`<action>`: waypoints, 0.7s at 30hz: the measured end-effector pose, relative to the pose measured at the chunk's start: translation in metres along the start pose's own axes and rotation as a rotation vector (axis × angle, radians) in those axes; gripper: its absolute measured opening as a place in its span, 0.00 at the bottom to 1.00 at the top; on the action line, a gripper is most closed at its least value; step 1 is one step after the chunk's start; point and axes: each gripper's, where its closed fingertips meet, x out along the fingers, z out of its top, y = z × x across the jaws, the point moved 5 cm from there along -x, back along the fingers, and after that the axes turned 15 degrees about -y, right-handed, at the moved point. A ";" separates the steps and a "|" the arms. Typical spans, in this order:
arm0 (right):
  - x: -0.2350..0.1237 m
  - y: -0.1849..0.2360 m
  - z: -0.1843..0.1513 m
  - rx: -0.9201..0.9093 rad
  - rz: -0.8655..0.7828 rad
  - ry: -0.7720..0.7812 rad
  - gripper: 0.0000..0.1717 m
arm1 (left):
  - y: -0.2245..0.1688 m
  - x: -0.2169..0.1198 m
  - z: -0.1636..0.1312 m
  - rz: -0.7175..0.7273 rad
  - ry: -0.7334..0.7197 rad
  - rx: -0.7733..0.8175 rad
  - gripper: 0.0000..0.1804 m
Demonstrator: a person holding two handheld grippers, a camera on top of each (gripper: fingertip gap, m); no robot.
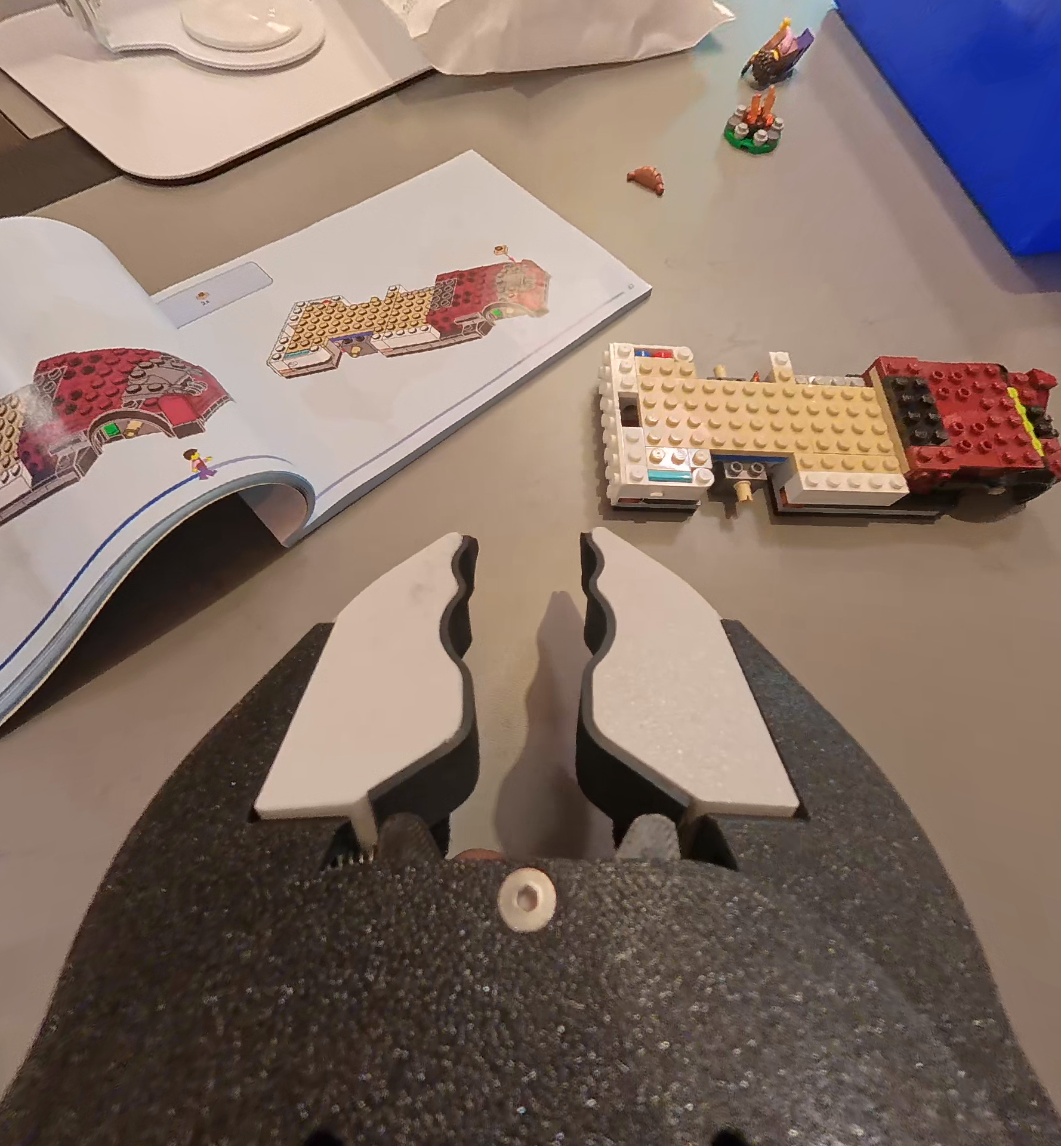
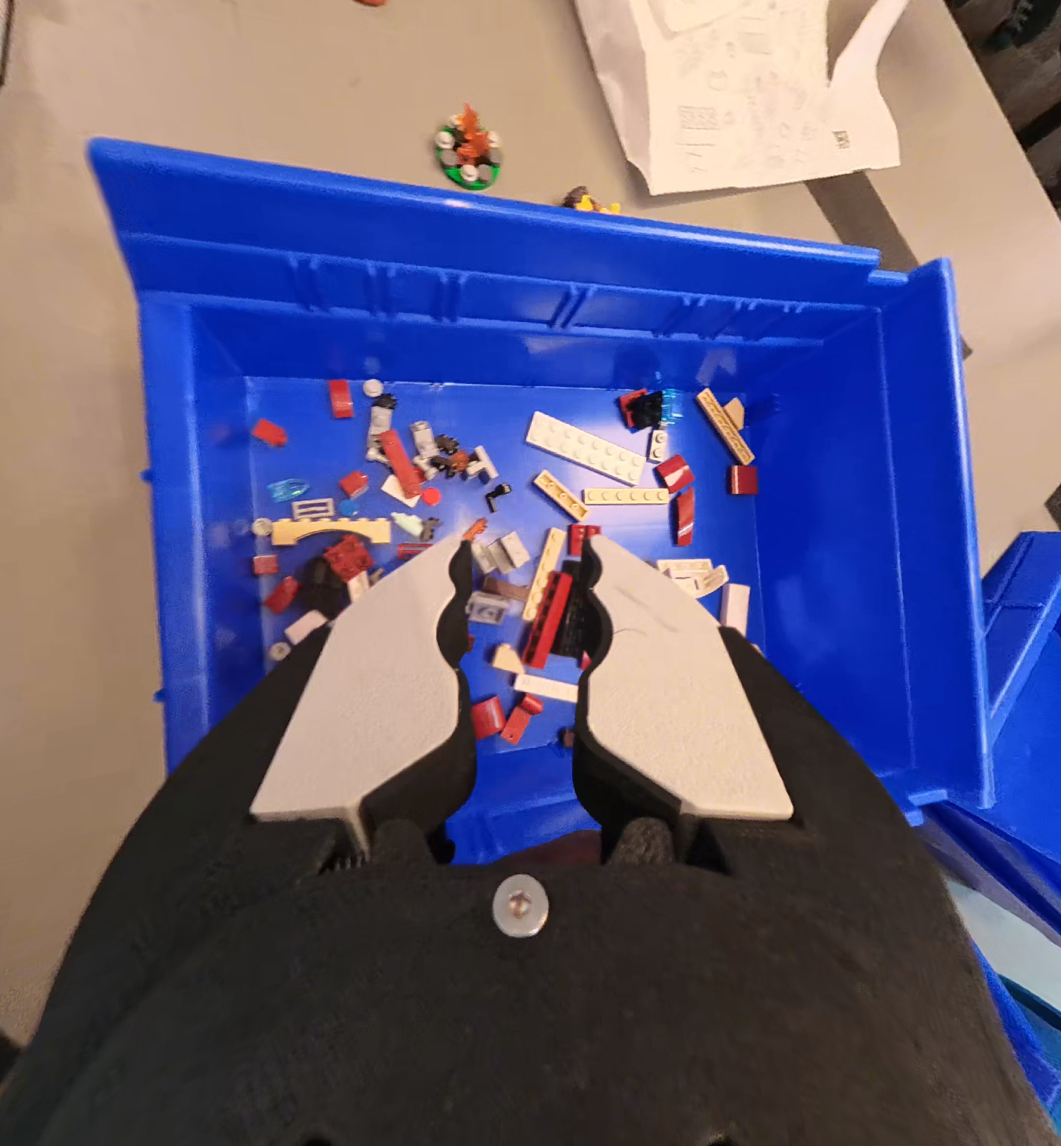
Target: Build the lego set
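The left gripper [image 1: 525, 546] hangs open with nothing between its fingers above the grey table [image 1: 825, 620], the open instruction booklet [image 1: 329, 347] and the tan, white and dark-red brick model [image 1: 825, 428] just beyond. The right gripper [image 2: 525, 549], jaws likewise parted and bare, hovers over loose bricks [image 2: 584, 446] in the blue bin [image 2: 825, 558]; a small campfire build [image 2: 469, 152] stands past the far rim.

Even, moderately bright overhead light casts soft shadows beneath the curled booklet [image 1: 143, 397] and brick model [image 1: 825, 434], with glare on the booklet's pages; the blue bin [image 2: 925, 527] appears motion-blurred, its walls bowed by wide-angle distortion.
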 end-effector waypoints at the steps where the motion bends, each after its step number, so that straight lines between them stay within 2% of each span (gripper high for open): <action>1: 0.002 -0.004 -0.001 0.004 -0.004 -0.005 0.20 | 0.000 0.000 0.000 0.003 0.001 -0.002 0.19; 10: 0.016 -0.017 -0.001 -0.011 0.024 -0.021 0.20 | 0.000 0.003 -0.003 0.012 0.036 0.002 0.19; 21: -0.004 -0.015 -0.016 -0.079 0.039 0.024 0.20 | -0.001 0.007 -0.009 0.009 0.095 0.009 0.19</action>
